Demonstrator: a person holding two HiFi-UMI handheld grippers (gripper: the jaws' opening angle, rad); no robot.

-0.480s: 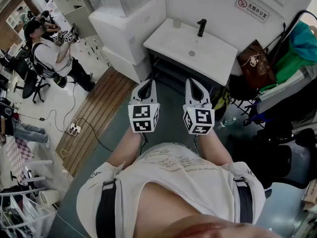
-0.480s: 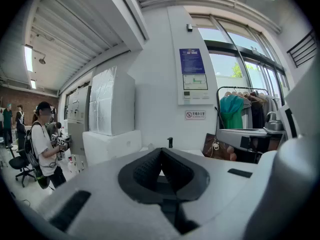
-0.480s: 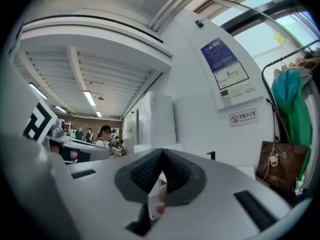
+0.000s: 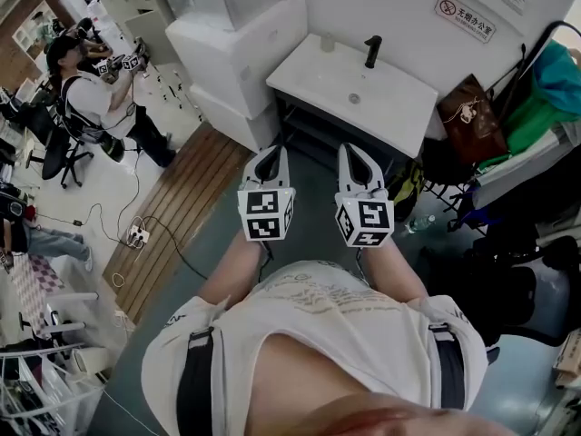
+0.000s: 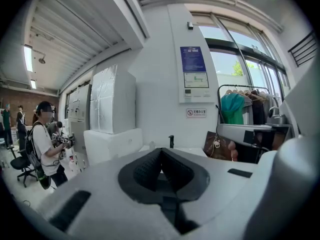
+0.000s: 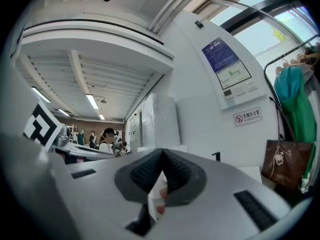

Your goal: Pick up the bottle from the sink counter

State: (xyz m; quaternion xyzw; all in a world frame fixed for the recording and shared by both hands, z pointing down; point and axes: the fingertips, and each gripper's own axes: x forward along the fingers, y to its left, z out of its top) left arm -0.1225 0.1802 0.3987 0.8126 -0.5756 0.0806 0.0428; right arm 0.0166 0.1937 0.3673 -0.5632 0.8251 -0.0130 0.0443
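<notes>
The left tool (image 4: 270,150) is closed: in the left gripper view its ribbed pads (image 5: 150,168) meet at the tips, with nothing between them. The right tool (image 4: 356,148) is also closed, its tips together. In the right gripper view a pale patch with reddish marks shows in the slot below the tips; it cannot be identified. Both tools are held side by side at mid-height, near the person's chest, and point toward the far wall. Neither touches any object.

The white sink bench (image 4: 309,75) stands beyond the tools, well apart from them. The bottle (image 4: 325,42), small and pale, stands upright on the bench's far left corner. A black faucet (image 4: 370,51) stands just right of it, at the far edge of the basin.

Large white blocks (image 4: 241,39) stand left of the bench. A brown handbag (image 4: 467,116) hangs to the right. A no-smoking sign (image 4: 463,16) is fixed to the far wall. A second person (image 4: 91,98) stands far left.
</notes>
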